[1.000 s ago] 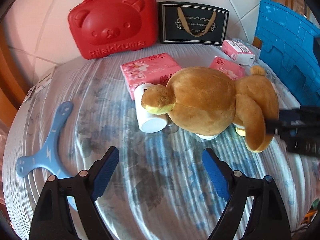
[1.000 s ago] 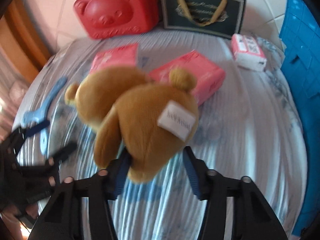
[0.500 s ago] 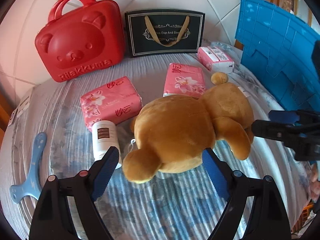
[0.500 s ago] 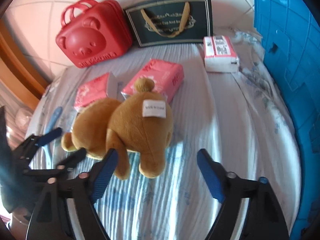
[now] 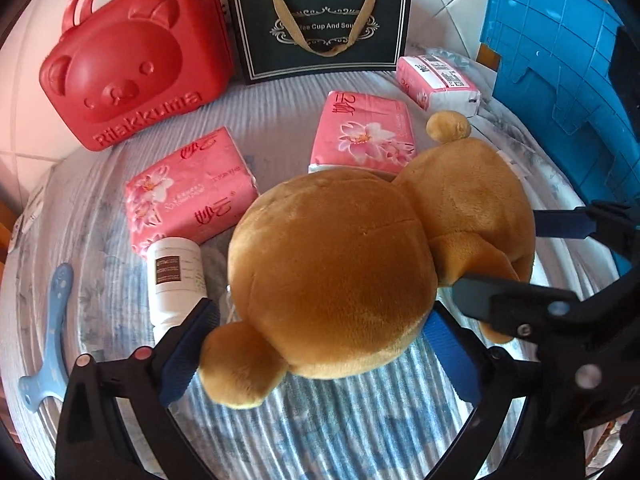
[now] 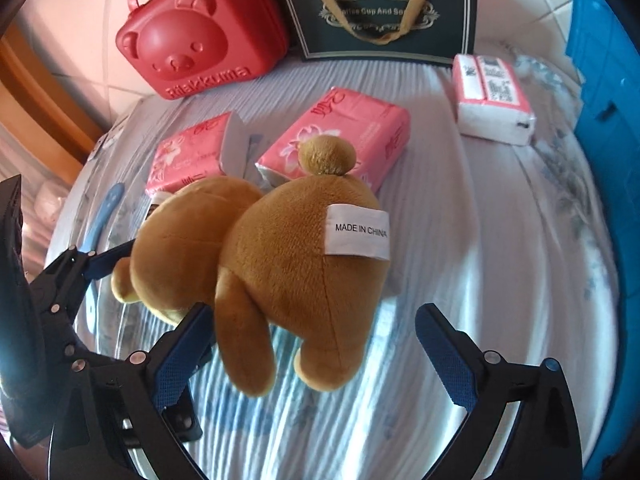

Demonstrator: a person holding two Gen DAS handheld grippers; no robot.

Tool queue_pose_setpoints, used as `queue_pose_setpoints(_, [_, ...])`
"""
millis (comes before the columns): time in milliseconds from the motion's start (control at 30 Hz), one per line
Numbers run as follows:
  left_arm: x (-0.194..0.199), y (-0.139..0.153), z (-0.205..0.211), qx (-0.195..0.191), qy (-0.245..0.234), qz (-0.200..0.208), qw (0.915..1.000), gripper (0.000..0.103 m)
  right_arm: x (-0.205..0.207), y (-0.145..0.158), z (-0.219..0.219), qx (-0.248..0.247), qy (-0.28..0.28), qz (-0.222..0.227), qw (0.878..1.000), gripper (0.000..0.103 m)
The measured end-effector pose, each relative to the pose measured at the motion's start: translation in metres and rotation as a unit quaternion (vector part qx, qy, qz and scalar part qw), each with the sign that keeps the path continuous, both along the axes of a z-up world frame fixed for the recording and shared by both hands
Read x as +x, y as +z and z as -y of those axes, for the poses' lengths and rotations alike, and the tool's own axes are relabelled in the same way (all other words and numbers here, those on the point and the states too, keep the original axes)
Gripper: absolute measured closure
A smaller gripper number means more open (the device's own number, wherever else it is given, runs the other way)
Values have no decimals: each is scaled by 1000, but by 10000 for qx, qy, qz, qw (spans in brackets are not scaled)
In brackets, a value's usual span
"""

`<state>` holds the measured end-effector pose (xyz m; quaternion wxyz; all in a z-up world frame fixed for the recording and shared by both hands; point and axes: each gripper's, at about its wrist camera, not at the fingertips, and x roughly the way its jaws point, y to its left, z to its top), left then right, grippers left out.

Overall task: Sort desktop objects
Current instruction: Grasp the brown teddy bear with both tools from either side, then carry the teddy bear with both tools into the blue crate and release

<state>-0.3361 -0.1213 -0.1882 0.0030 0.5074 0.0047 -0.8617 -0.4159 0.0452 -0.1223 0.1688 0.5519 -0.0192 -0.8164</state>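
A brown plush bear [image 5: 340,264] lies face down on the striped cloth, head toward the left gripper. My left gripper [image 5: 320,348] is open, its blue pads on either side of the bear's head. My right gripper [image 6: 316,364] is open around the bear's rear and legs [image 6: 312,280], the left pad beside one leg. Whether the pads touch the plush I cannot tell. A white bottle [image 5: 174,276] lies by the head. Two pink tissue packs [image 5: 188,196] [image 5: 362,132] lie behind the bear.
A red bear-shaped case [image 5: 132,64] and a dark gift bag [image 5: 320,28] stand at the back. A white-pink tissue pack [image 5: 438,82] lies back right. A blue crate [image 5: 560,80] stands on the right. A blue boomerang toy [image 5: 52,336] lies left.
The right gripper has let go of the bear and opened; the bear now lies on the cloth. The left gripper has moved forward around its head.
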Motion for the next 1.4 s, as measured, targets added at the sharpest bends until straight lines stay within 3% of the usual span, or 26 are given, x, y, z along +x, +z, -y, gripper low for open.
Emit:
queue_pose_setpoints(67, [-3, -3, 1, 60, -9, 50, 10000, 0, -5, -7, 0, -41, -4, 89, 10000, 5])
queue_pose_setpoints(133, [-5, -5, 0, 86, -59, 73, 9999, 0, -6, -9, 0, -237, 61, 158, 9996, 37])
queue_pose_setpoints(167, [-3, -3, -1, 58, -64, -5, 10000, 3, -5, -7, 1, -384, 75, 182, 9991, 37])
queue_pose_setpoints(267, [3, 3, -3, 88, -110, -93, 9999, 12, -2, -1, 3, -202, 108, 78, 9997, 39])
queue_pose_setpoints(433, [15, 23, -8, 91, -137, -333, 9993, 13, 9, 17, -2, -242, 120, -108, 9996, 40])
queue_pose_setpoints(833, [54, 122, -41, -92, -251, -1385, 9900, 13, 65, 118, -26, -274, 45, -1259, 9917, 40])
queue_pose_setpoints(1133, [83, 217, -112, -66, -724, -2403, 9680, 13, 127, 217, -86, -152, -447, -2389, 9699, 40])
queue_pose_setpoints(1400, [80, 298, -219, -59, -1572, -3176, 9351, 13, 176, 298, -189, -68, -1306, -3139, 9404, 40])
